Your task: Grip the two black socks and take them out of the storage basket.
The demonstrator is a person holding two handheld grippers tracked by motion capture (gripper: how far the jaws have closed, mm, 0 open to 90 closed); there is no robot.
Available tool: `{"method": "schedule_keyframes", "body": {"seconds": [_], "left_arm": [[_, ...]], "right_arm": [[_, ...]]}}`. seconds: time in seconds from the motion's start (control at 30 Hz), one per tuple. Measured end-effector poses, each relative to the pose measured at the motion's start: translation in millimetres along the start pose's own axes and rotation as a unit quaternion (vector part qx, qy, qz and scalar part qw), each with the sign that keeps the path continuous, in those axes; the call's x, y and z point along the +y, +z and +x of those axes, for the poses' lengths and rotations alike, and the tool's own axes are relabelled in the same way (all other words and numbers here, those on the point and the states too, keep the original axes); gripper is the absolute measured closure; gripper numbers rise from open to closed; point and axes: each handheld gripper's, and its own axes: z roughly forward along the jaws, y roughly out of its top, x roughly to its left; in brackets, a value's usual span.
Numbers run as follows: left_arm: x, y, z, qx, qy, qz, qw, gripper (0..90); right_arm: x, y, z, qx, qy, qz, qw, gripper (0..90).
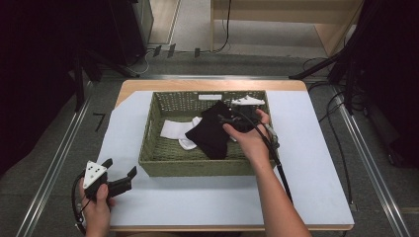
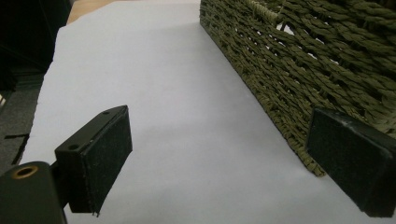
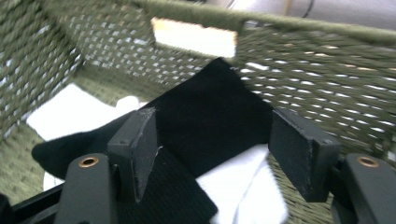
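Right gripper (image 3: 212,154) open over black sock (image 3: 210,107)

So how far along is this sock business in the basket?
Early, it seems. Done: nothing clearly; the black sock and white socks all lie inside the woven basket. In hand: the right hand-held gripper hangs open over the black sock, not yet gripping it. The left hand-held gripper waits open on the table beside the basket. Left: grasping and handling the socks.
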Motion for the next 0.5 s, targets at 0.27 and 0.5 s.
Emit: {"method": "schedule_keyframes", "body": {"seconds": [0.27,0.5], "left_arm": [[0.2,0.3,-0.5,0.001,0.005,0.004,1.0000,8.4],[0.1,0.6,-1.2,0.001,0.007,0.003,1.0000,8.4]], "right_arm": [[-7.0,17.5,3.4,0.031,-0.031,0.062,0.9971,34.1],[-14.0,28.4,5.9,0.070,-0.036,0.102,0.9917,38.4]]}}
